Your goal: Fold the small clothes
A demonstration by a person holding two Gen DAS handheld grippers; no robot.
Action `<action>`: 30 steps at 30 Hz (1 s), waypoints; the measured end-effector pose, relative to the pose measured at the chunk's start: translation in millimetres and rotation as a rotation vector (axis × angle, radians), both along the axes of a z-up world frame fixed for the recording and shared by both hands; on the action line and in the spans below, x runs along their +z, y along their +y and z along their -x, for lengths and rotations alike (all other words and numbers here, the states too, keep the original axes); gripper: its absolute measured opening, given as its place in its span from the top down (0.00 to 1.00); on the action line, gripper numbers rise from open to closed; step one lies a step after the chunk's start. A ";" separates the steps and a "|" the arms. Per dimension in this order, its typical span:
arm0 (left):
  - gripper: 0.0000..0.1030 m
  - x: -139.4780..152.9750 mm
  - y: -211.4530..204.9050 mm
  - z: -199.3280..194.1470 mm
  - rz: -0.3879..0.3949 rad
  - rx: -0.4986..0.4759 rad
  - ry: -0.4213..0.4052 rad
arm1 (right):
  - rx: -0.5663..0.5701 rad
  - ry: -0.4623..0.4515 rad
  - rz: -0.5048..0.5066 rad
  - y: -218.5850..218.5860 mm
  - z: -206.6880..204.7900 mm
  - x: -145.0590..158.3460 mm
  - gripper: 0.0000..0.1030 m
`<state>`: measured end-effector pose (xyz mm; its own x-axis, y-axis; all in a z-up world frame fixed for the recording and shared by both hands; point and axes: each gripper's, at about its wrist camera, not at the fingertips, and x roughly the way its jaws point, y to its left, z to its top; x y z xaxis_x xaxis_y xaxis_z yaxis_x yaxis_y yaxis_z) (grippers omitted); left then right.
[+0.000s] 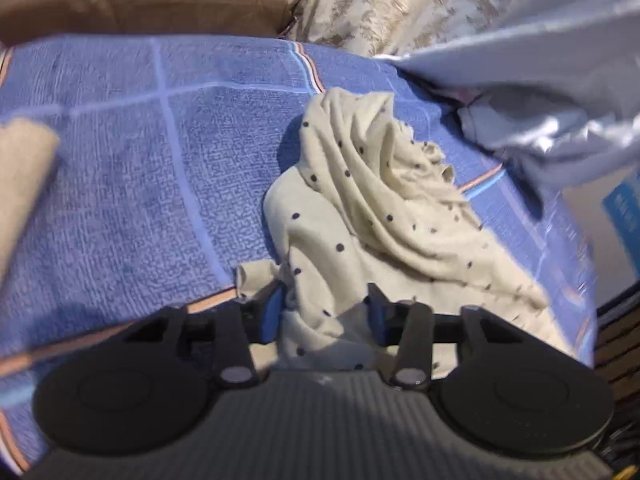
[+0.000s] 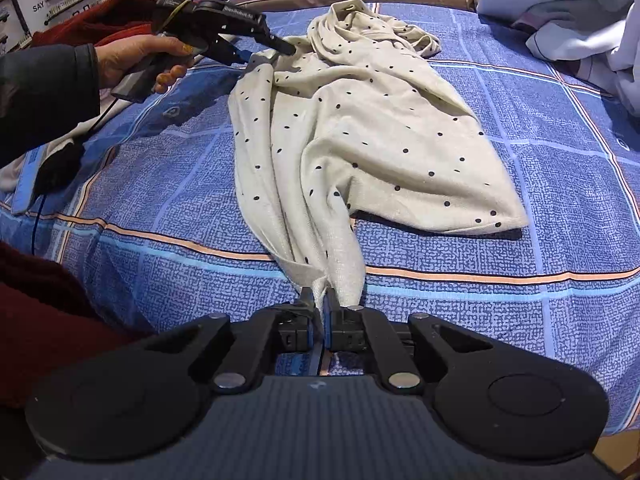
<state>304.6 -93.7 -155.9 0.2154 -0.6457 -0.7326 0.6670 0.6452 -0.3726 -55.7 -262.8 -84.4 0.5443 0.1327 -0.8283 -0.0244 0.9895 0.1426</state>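
Nearest, in the right wrist view, the right gripper [image 2: 320,300] is pinching a gathered corner of a cream knit garment with dark polka dots [image 2: 360,128], its jaws closed tight on the fabric. The garment is lying crumpled and twisted across a blue checked bedspread with orange and white stripes [image 2: 520,312], stretching away toward the far side.

At the far left, a hand [image 2: 140,60] is holding the left gripper [image 2: 276,50] at the garment's far edge. In the left wrist view, that gripper [image 1: 326,312] is straddling a fold of cloth; whether its pads are actually pressing cannot be told.

A loose far hold could let the cloth slip when it is pulled, leaving the twist in place.

Farther right, a pale grey pile of clothes [image 2: 580,20] is resting.
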 end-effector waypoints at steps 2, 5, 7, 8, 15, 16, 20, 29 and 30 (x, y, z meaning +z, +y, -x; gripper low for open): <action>0.79 2.8 -1.0 4.6 -0.015 -0.003 -0.010 | -0.014 -0.009 0.000 -1.8 -0.3 1.8 0.93; 0.91 9.3 17.0 5.2 0.028 0.033 0.025 | -0.014 -0.012 0.004 -3.8 -1.4 0.8 0.93; 0.93 18.6 31.9 11.4 0.054 0.048 0.041 | -0.019 -0.018 0.000 -5.4 -2.2 1.0 0.93; 0.93 26.9 43.5 18.2 0.076 0.049 0.044 | -0.017 -0.025 0.002 -5.7 -2.7 2.8 0.93; 0.93 90.5 162.0 109.9 0.022 0.084 0.007 | 0.038 -0.072 -0.003 -13.2 6.1 36.1 0.93; 0.93 97.7 187.9 125.7 0.010 0.109 0.022 | 0.059 -0.079 -0.037 -15.1 8.1 42.3 0.93; 0.93 105.2 266.1 186.4 -0.096 0.187 0.067 | 0.216 -0.021 -0.063 -8.1 11.6 54.6 0.93; 0.34 82.7 294.2 234.0 -0.268 0.286 -0.009 | 0.358 0.095 -0.047 20.0 8.6 31.7 0.62; 0.22 94.4 286.0 230.2 -0.267 0.268 -0.060 | 0.334 0.060 -0.023 16.7 7.2 37.6 0.61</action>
<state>74.4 192.4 -61.5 0.3979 -0.3489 -0.8485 0.4770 0.8687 -0.1335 -62.9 -246.1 -46.8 0.4183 0.3146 -0.8521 -0.3375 0.9248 0.1758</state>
